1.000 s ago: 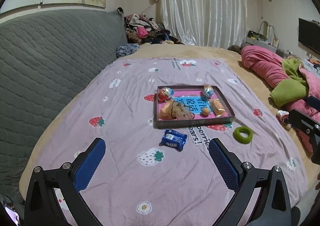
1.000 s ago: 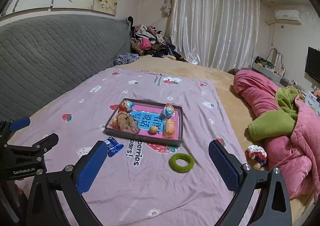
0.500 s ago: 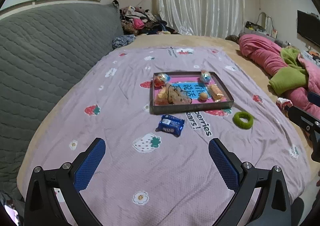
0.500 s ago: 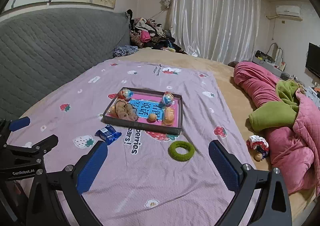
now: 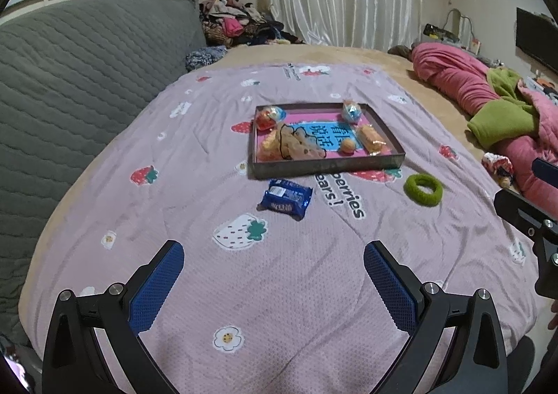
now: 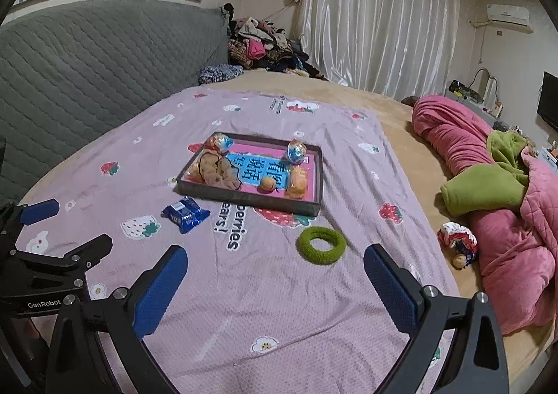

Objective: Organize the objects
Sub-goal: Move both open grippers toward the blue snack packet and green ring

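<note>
Both grippers hung above the bedspread [image 5: 300,289] with their fingers spread wide and nothing between them. Ahead of the left gripper [image 5: 273,284], slightly left of the midline between its fingers, lay the blue snack packet [image 5: 286,198], just short of the tray [image 5: 327,167] that already held the other small things. The green ring [image 6: 321,245] lay ahead of the right gripper [image 6: 275,289], a little right of centre and near the tray's closest corner. The packet looked light, crinkly and probably slippery (foil wrap tends to skate), so a pinch across its short width seemed safest, with little force to spare the contents. The ring appeared soft and fuzzy, likely forgiving; gripping one side of its band should have held.
</note>
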